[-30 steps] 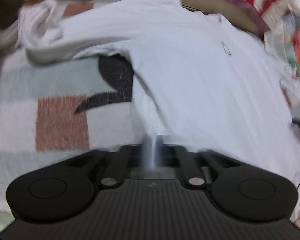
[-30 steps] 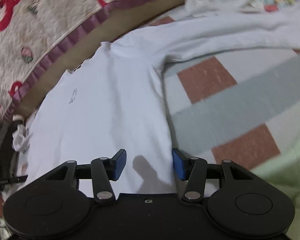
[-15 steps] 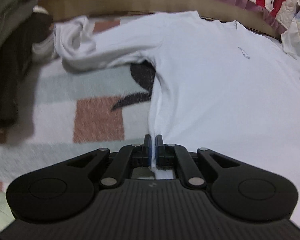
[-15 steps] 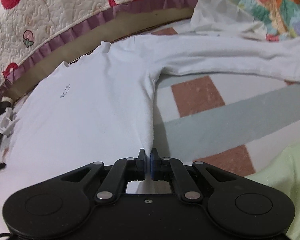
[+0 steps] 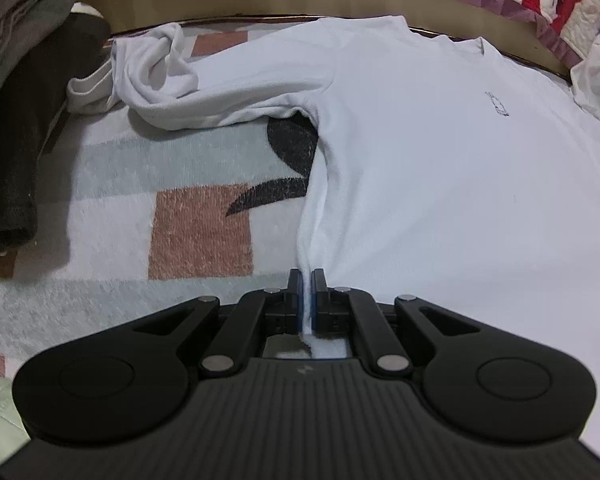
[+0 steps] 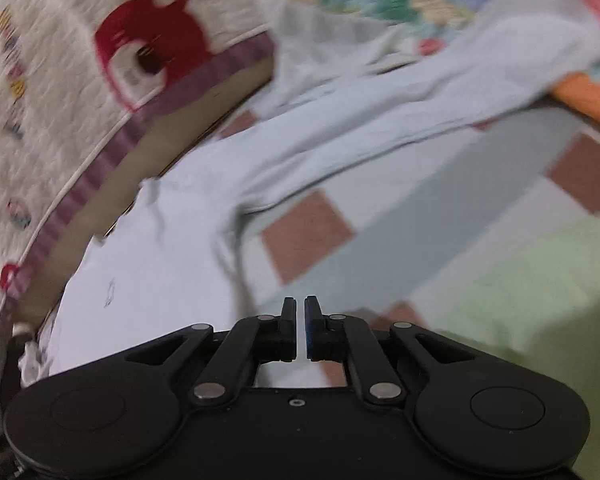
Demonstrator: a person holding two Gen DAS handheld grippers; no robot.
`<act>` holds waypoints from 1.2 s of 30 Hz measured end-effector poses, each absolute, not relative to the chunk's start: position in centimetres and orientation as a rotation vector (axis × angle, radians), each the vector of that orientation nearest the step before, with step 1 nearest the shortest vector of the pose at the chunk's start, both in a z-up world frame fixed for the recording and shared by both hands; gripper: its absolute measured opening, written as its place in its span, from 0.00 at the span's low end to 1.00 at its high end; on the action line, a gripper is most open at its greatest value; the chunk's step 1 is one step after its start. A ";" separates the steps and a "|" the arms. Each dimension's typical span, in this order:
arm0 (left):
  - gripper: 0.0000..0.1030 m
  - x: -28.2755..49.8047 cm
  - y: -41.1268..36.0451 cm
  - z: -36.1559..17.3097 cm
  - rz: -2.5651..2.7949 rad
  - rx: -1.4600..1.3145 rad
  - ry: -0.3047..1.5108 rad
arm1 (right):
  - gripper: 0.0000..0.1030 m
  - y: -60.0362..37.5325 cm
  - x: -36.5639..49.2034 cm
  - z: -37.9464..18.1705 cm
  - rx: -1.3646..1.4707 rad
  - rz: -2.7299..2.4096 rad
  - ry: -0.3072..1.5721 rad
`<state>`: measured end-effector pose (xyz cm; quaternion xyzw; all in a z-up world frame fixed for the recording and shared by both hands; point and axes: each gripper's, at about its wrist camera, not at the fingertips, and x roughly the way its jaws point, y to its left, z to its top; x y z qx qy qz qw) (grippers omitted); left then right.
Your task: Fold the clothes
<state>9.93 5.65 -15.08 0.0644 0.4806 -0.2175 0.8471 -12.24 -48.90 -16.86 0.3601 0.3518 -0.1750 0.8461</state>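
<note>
Left claw [image 5: 309, 280] pinches shirt [image 5: 440, 152] side seam, pulling it taut for folding; shirt lies flat on blanket [image 5: 140, 184]. Right claw [image 6: 300, 308] has just cracked open, empty, beside shirt edge.

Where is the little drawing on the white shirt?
In the left wrist view, the drawing sits on the shirt chest, upper right, below the collar.

Checked blanket [image 5: 196, 236], bear quilt [image 6: 60, 92], dark clothes [image 5: 16, 152]
</note>
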 end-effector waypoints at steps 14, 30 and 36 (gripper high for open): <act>0.04 9.7 5.0 -15.3 -0.491 0.218 1.008 | 0.57 -48.1 -1.5 -20.7 0.670 -0.247 0.712; 0.04 10.0 4.5 -15.2 -0.466 0.238 1.053 | 0.03 -49.6 0.7 -20.8 0.463 -0.373 0.684; 0.13 10.0 5.4 -15.2 -0.451 0.211 1.054 | 0.03 -50.4 0.0 -20.8 0.441 -0.469 0.688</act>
